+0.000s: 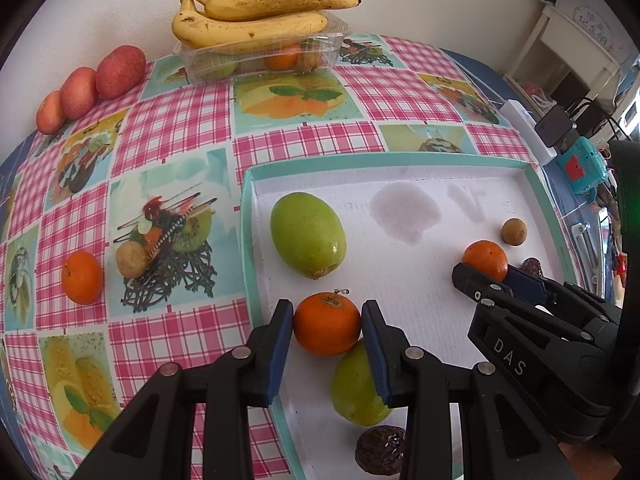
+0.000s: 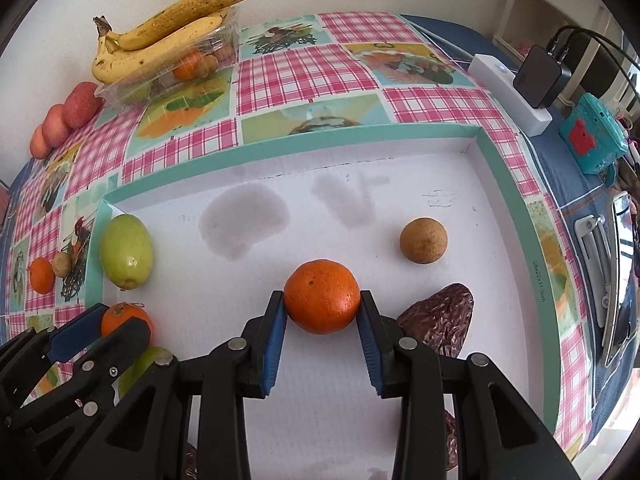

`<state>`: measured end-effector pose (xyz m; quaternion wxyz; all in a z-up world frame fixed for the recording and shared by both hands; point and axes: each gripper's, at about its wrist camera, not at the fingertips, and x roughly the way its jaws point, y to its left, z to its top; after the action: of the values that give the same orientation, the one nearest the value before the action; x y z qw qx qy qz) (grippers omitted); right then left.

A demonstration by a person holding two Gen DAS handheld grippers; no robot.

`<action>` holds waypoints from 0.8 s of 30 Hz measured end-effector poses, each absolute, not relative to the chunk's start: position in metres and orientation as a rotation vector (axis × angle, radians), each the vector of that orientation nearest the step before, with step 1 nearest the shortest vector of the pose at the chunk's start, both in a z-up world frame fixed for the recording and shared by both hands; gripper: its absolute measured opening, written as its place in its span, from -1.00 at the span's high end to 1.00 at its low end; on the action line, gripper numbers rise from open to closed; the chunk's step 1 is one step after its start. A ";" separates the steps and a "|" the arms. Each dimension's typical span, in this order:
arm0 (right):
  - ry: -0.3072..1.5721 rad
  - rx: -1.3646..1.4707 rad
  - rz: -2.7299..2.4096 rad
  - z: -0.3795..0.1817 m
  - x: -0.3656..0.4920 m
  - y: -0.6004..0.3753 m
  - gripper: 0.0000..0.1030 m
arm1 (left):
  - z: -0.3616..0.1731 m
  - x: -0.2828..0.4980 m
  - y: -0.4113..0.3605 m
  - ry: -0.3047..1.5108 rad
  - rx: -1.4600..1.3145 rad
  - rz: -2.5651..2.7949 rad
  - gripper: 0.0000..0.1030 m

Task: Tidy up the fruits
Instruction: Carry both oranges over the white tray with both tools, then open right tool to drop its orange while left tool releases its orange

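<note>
My left gripper (image 1: 327,322) pinches a stemmed orange (image 1: 327,324) between its blue fingers (image 1: 280,344), at the near left of the white tray (image 1: 400,184). My right gripper (image 2: 322,312) pinches a second orange (image 2: 322,296) at the tray's near right; both pads touch the fruit.

Tray contents:
- One green fruit (image 1: 308,234) lies far left, near the teal wall.
- A second green fruit (image 1: 356,390) lies just behind the stemmed orange, partly hidden by my left fingers.
- A small round brown fruit (image 2: 423,240) sits far right, apart from the second orange.
- A dark wrinkled fruit (image 2: 438,318) lies just right of my right fingers.
- Another dark wrinkled fruit (image 1: 380,454) lies at the near edge.

The clear plastic container (image 1: 260,56) at the far side of the counter (image 1: 180,152) holds an orange fruit and others too blurred to tell; bananas (image 1: 256,12) rest on top. Left of it, three red fruits (image 1: 92,86) line the wall. A loose orange (image 1: 82,277) and a small brown fruit (image 1: 131,259) lie on the counter, left of the tray.
</note>
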<state>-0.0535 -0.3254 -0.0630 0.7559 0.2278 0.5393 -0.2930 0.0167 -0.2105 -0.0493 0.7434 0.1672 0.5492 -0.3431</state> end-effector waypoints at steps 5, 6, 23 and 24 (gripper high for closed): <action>1.179 0.492 -0.642 -0.065 -0.052 -0.325 0.27 | -0.049 0.017 -0.211 1.203 0.368 -0.751 0.26; 1.180 0.492 -0.642 -0.065 -0.052 -0.324 0.27 | -0.049 0.017 -0.211 1.203 0.370 -0.752 0.26; 1.184 0.470 -0.648 -0.057 -0.054 -0.326 0.13 | -0.046 0.012 -0.213 1.215 0.410 -0.777 0.03; 1.179 0.466 -0.652 -0.054 -0.055 -0.326 0.13 | -0.044 0.011 -0.213 1.212 0.411 -0.779 0.00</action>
<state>-0.0548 -0.3256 -0.0544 0.7565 0.2138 0.5410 -0.2989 0.0114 -0.2132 -0.0440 0.7323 0.1870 0.5509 -0.3539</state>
